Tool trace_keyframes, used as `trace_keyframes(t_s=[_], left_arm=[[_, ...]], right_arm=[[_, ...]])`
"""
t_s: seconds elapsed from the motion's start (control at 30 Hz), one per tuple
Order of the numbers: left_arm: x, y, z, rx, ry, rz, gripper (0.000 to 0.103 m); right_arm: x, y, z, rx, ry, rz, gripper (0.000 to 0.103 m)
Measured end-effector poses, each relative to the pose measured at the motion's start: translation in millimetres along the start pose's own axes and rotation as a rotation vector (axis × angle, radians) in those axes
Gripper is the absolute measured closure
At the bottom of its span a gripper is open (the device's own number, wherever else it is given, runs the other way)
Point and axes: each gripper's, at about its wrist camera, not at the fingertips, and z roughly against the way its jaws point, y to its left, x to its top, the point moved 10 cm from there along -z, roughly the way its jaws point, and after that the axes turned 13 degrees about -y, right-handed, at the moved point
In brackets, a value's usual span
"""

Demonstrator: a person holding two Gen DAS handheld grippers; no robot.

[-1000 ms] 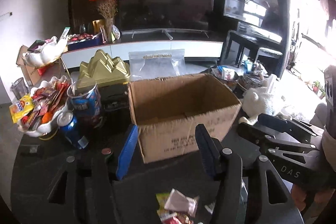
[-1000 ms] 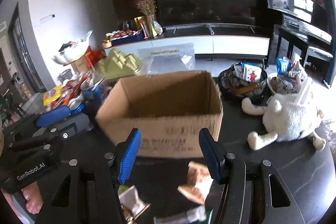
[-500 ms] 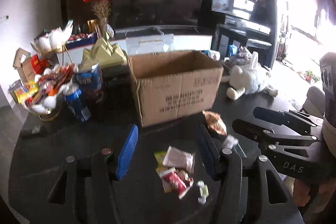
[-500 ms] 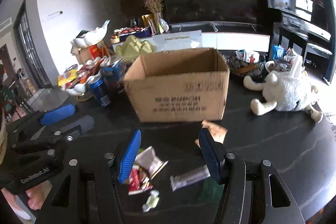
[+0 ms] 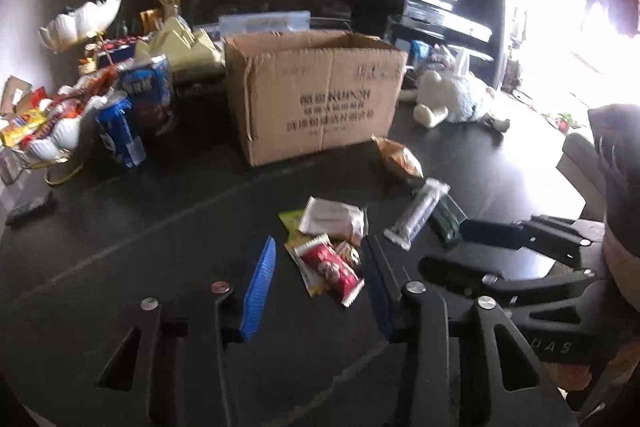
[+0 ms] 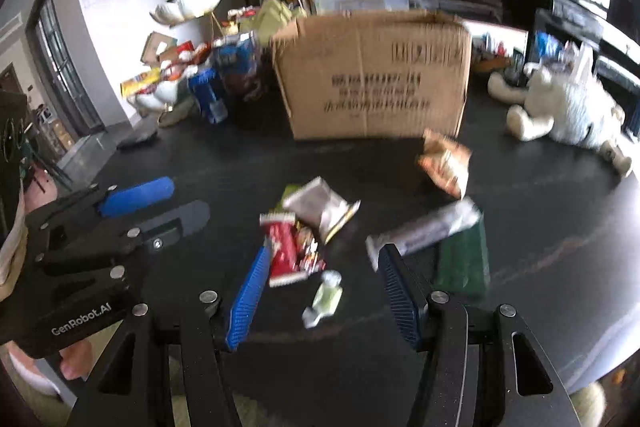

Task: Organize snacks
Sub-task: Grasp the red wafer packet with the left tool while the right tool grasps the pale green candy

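We hold L gripper [image 5: 318, 273] narrowing, empty, astride red snack pack [image 5: 329, 269]; R gripper [image 6: 320, 281] half-open, empty, for boxing into carton [image 5: 316, 95].

The print on the cardboard box [image 6: 372, 75] is smeared by motion blur and unreadable. The box's inside is hidden behind its near wall. Small wrappers [image 6: 298, 247] near the table's [image 5: 120, 227] front edge overlap, labels illegible.
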Motion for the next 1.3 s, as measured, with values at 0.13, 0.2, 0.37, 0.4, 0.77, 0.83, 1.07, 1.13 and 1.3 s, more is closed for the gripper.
trace_keyframes(t_s=[0.13,0.2,0.37,0.4,0.77,0.83,1.07,1.13,1.3], left_arm=[[-15,0,-13,-0.04,0.033,0.012,0.066],[-22,1,-19,-0.056,0.054,0.033,0.07],[-37,0,-33,-0.099,0.105,0.078,0.074],[-39,0,-35,-0.102,0.114,0.082,0.074],[-50,2,-62,-0.085,0.168,0.13,0.074],[-50,1,-66,-0.075,0.173,0.128,0.074],[-52,-1,-75,-0.049,0.186,0.128,0.074],[-52,-2,-76,-0.041,0.187,0.121,0.074],[-49,-7,-77,-0.018,0.18,0.084,0.088]], right_arm=[[-21,5,-12,0.017,0.04,0.001,0.054],[-27,4,-18,0.014,0.057,-0.012,0.058],[-39,2,-31,0.012,0.086,-0.04,0.067],[-40,2,-33,0.008,0.087,-0.038,0.067],[-50,-2,-47,0.0,0.116,-0.047,0.077],[-51,-4,-49,0.004,0.121,-0.057,0.078],[-53,-9,-54,0.012,0.122,-0.083,0.083],[-51,-13,-53,0.004,0.112,-0.079,0.083],[-50,-21,-52,0.001,0.102,-0.099,0.083]])
